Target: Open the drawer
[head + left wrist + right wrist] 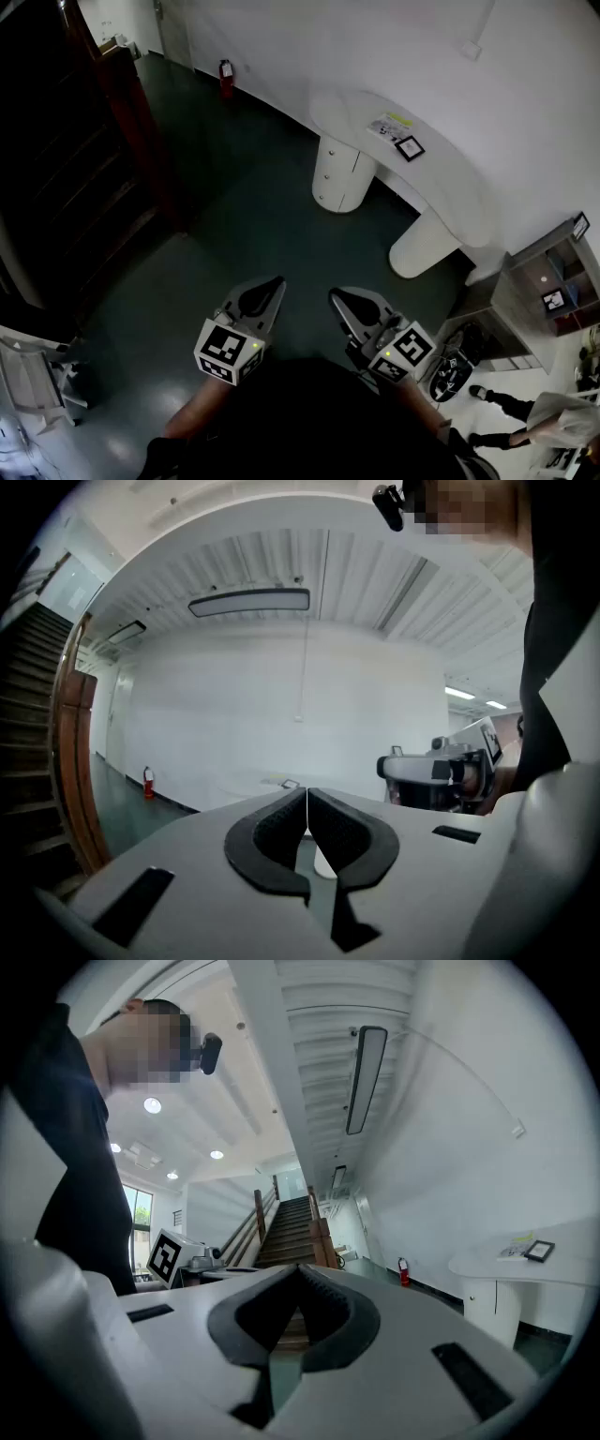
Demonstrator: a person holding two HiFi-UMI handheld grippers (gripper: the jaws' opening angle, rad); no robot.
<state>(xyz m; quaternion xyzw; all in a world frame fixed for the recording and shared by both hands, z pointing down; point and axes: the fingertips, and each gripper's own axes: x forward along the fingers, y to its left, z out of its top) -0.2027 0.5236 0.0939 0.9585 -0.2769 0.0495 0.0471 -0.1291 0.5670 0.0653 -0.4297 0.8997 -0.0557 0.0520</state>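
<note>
STANDBY | You carry left gripper (pixel 265 292) and right gripper (pixel 345 304) level, jaws closed on nothing — in transit, likely | drawer pedestal (pixel 342 174) well ahead, untouched.

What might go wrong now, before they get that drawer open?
Both the left gripper and right gripper are shut and empty; shut jaws would bump a drawer front. The drawers sit in a desk pedestal across the floor, and any handle is too small to see, so aiming may miss.
</note>
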